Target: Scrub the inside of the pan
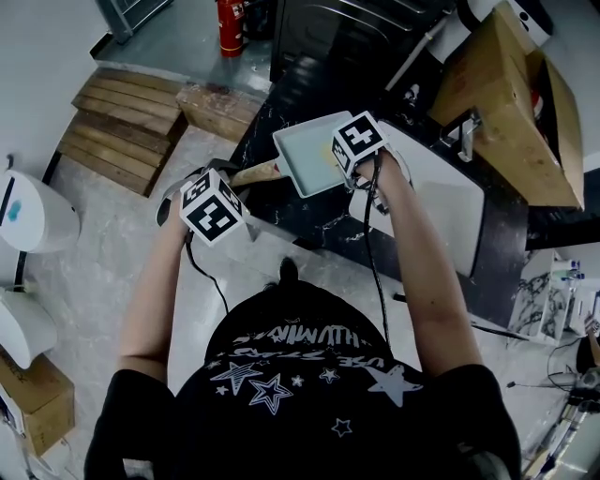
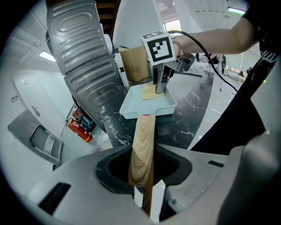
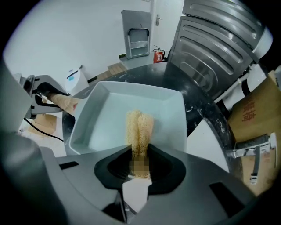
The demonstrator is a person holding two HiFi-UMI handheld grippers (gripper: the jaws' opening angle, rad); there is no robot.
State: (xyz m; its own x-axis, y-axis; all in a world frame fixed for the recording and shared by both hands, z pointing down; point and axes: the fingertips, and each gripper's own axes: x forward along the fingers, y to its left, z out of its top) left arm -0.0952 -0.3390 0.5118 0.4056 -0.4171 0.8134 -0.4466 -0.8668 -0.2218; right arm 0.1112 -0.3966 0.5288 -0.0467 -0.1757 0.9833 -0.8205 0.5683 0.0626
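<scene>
A dark counter [image 1: 314, 223] with white marble veins runs along one side of a room with a pale grey floor. On it, to the right, lies a white board [image 1: 450, 211], and a cardboard box [image 1: 506, 103] stands behind that. A wooden pallet [image 1: 117, 127] sits on the floor to the left, with a red fire extinguisher [image 1: 230, 23] at the far wall. A big ribbed metal cover [image 3: 219, 48] rises behind the counter.

The pan [image 1: 305, 155] is square and pale blue-green, with a wooden handle [image 2: 142, 140] that sticks out towards the person. It sits over the near part of the counter. Whether its base rests on the stone cannot be told.

The left gripper [image 2: 142, 178] is closed on the end of the handle, with the wood clamped between its jaws. The right gripper [image 3: 139, 162] points down into the pan from above and is closed on a yellow sponge [image 3: 139, 127]. The sponge's free end reaches down inside the pan, near the wall farthest from the handle, and from the left gripper view it looks to be on the pan's floor. The two grippers are apart, one at each end of the pan.
</scene>
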